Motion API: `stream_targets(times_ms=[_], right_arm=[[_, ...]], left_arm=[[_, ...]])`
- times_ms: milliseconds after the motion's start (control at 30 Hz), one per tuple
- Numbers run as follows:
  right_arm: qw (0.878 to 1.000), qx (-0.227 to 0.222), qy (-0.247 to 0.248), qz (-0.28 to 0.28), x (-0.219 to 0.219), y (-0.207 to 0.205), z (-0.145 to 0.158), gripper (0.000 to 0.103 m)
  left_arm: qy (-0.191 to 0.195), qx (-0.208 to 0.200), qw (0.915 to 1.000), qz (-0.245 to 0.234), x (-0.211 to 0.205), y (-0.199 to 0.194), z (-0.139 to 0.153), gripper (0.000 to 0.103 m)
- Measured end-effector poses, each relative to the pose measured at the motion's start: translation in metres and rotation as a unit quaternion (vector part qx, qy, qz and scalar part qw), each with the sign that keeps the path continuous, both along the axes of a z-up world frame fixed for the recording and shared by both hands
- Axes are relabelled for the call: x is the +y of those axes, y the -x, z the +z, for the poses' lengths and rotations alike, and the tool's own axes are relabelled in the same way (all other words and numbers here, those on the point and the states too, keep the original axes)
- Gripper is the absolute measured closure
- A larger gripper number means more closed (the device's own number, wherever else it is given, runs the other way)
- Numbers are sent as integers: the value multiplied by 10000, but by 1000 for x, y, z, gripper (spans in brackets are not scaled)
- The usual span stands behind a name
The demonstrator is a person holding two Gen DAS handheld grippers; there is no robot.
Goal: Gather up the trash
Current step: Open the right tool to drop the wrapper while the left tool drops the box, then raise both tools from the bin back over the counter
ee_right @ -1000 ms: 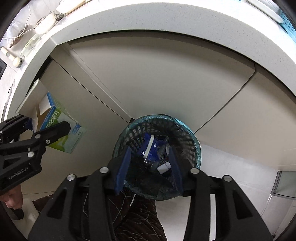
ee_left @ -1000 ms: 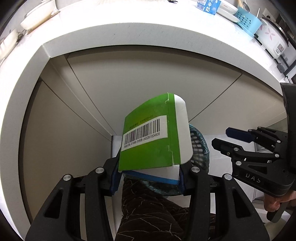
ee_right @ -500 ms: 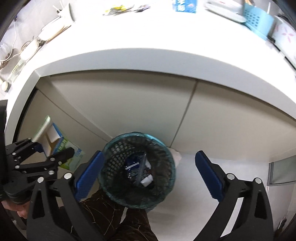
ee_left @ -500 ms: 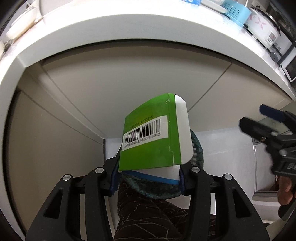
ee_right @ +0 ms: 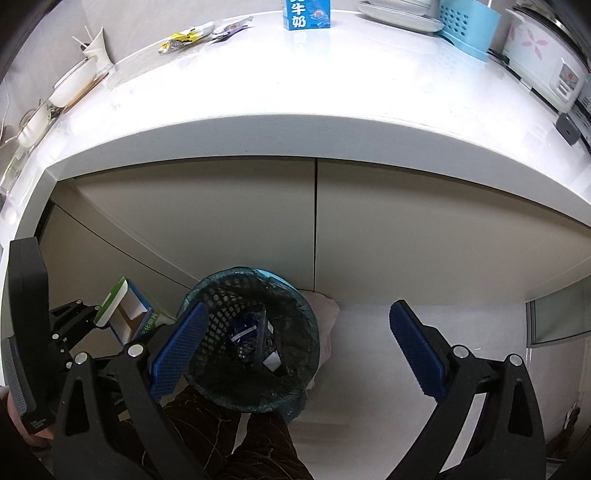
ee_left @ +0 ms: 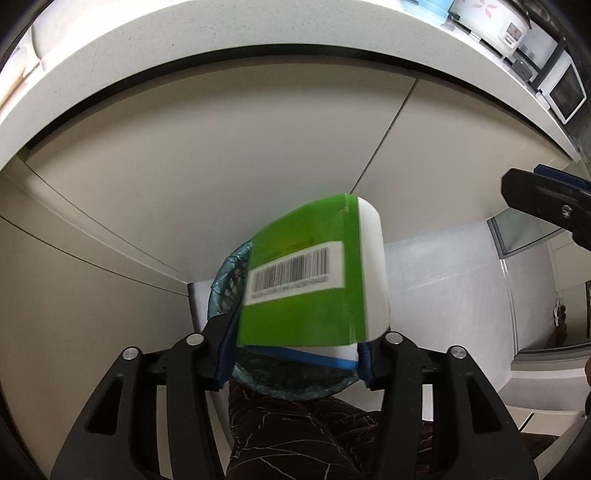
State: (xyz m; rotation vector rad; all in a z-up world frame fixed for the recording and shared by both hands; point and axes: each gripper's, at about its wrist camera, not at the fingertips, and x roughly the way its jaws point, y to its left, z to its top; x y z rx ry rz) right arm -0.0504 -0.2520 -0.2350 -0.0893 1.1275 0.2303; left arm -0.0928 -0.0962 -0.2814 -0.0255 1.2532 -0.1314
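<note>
The left gripper (ee_left: 295,354) pinches a green carton (ee_left: 310,280) between its jaws, held just above the rim of the mesh bin (ee_right: 255,339) on the floor. The right gripper (ee_right: 295,343) hangs over the bin with its jaws spread and empty. Released off-centre, the carton could catch the rim and tip out. Farther off, wrappers (ee_right: 184,38) and a milk carton (ee_right: 306,14) wait on the bench (ee_right: 295,92).

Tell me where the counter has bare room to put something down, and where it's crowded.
The counter is bare across its broad middle and front edge, below the milk carton. It is crowded along the back: wrappers and bowls at left, blue basket and rice cooker at right.
</note>
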Motion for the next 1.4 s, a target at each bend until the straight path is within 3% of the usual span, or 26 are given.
stream_targets(times_ms=[233,367,467,933,1400], right_arm=[[10000,-16,-20,-41,-4,1,3,9],[9999,-95,-44,-24,-5,-1,10,9],[9997,-200,-108,-2,-5,-3,22,9],[9936,-1057,-392,-80,-7,-16,109,9],[9878,-1472,-513,-63,-3,-50,160,9]], left_arm=[[40,-113,9999,123,0,9,7,30],[100,-292,9990,329,6,13,23,12],[162,-430,9978,474,5,11,38,6],[304,-877,9905,1019,36,-2,143,6],[287,-1073,9875,1119,49,-44,181,6]])
